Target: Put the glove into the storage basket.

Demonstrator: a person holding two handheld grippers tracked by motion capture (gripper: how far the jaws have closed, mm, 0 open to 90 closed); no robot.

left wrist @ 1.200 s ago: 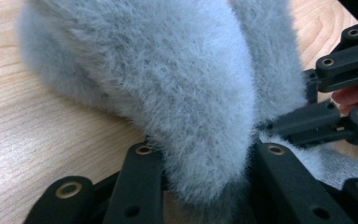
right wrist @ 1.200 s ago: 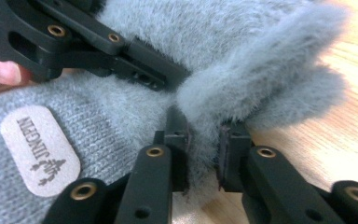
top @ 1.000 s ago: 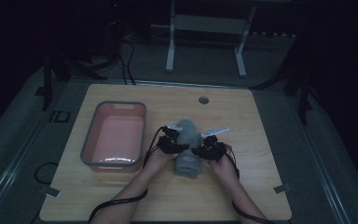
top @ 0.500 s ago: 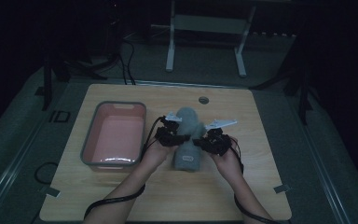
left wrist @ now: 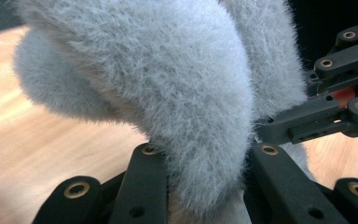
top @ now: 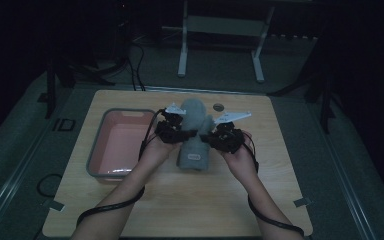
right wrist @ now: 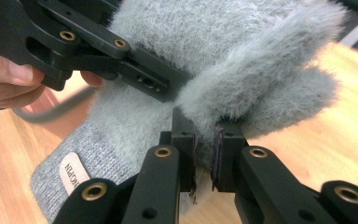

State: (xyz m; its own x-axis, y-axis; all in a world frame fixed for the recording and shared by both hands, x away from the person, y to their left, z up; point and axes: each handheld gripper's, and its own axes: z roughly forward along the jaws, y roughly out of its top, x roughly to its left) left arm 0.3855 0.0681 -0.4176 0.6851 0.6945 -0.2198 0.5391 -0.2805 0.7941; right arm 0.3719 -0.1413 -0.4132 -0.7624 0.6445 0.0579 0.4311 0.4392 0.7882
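A fluffy grey knitted glove (top: 194, 135) with a small label lies in the middle of the wooden table (top: 190, 200). My left gripper (top: 180, 131) is shut on its fuzzy left side; in the left gripper view the grey fur (left wrist: 168, 93) bulges up from between the two black jaws. My right gripper (top: 211, 135) is shut on a fold of the same glove (right wrist: 242, 70) from the right, the jaws pinching the fur tight. The left gripper (right wrist: 121, 60) reaches across in the right gripper view. The glove's far end is lifted off the table.
A pink tray with a grey rim (top: 100, 150) stands at the left of the table, nothing in it. A small round hole (top: 218, 107) sits near the table's far edge. A metal stand (top: 220, 30) rises behind the table. Cables trail from both grippers.
Both grippers have moved away from the person and slightly up, pulling the glove's far end toward the table's far edge. The tray has not moved.
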